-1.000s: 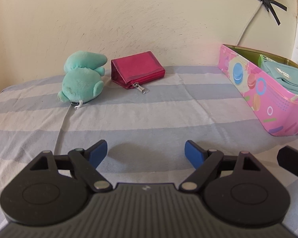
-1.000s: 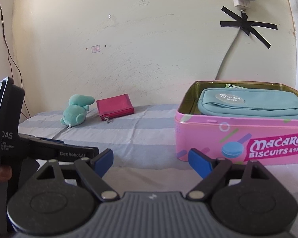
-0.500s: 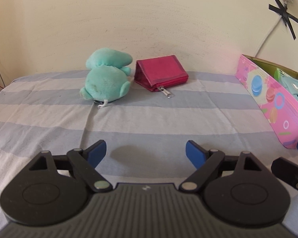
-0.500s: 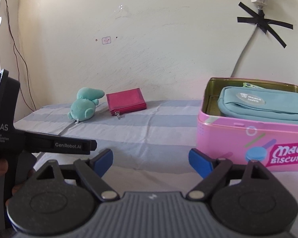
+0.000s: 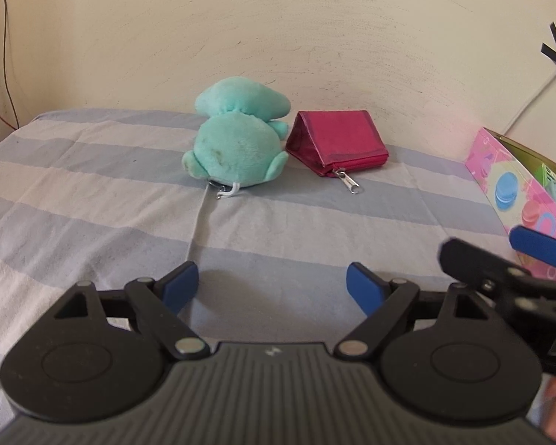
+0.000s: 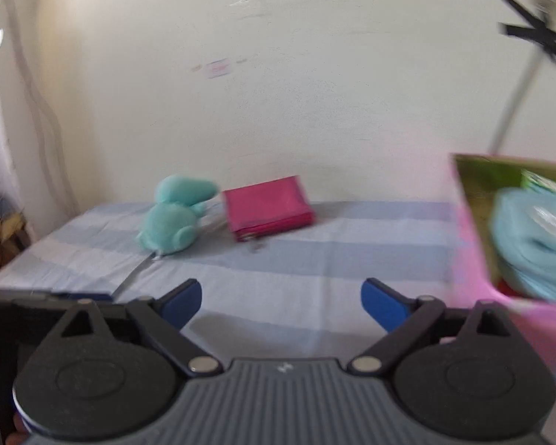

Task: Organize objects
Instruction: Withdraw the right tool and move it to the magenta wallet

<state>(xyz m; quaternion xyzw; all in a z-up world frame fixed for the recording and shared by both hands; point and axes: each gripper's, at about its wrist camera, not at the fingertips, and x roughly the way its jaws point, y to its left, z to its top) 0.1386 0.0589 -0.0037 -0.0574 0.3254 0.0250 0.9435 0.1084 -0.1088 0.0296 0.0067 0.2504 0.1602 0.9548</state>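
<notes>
left gripper (image 5: 272,283): fingers spread wide, nothing between the blue pads (image 5: 178,285), hovering low over the striped cloth (image 5: 92,200). right gripper (image 6: 281,299): also spread wide and holding nothing; right wrist view is motion-blurred. teal plush toy (image 5: 237,148) lies on the cloth near the wall (image 5: 241,37), back toward the left wrist camera, a small metal clip and white loop at its lower edge. magenta zip pouch (image 5: 337,141) sits just to the right of the plush, touching or nearly touching it; cannot tell which. its zipper pull rests on the cloth on the near side. pink biscuit tin (image 5: 519,189) stands open at the right edge of the cloth, well apart from plush and pouch. in the right wrist view a light teal pouch (image 6: 533,244) lies inside the tin, with something green behind it, too blurred to identify. in the left wrist view the right gripper's fingers enter at right, just in front of the tin. both grippers are well short of plush and pouch. black tape cross (image 6: 537,33) and a cable on the wall above the tin.
</notes>
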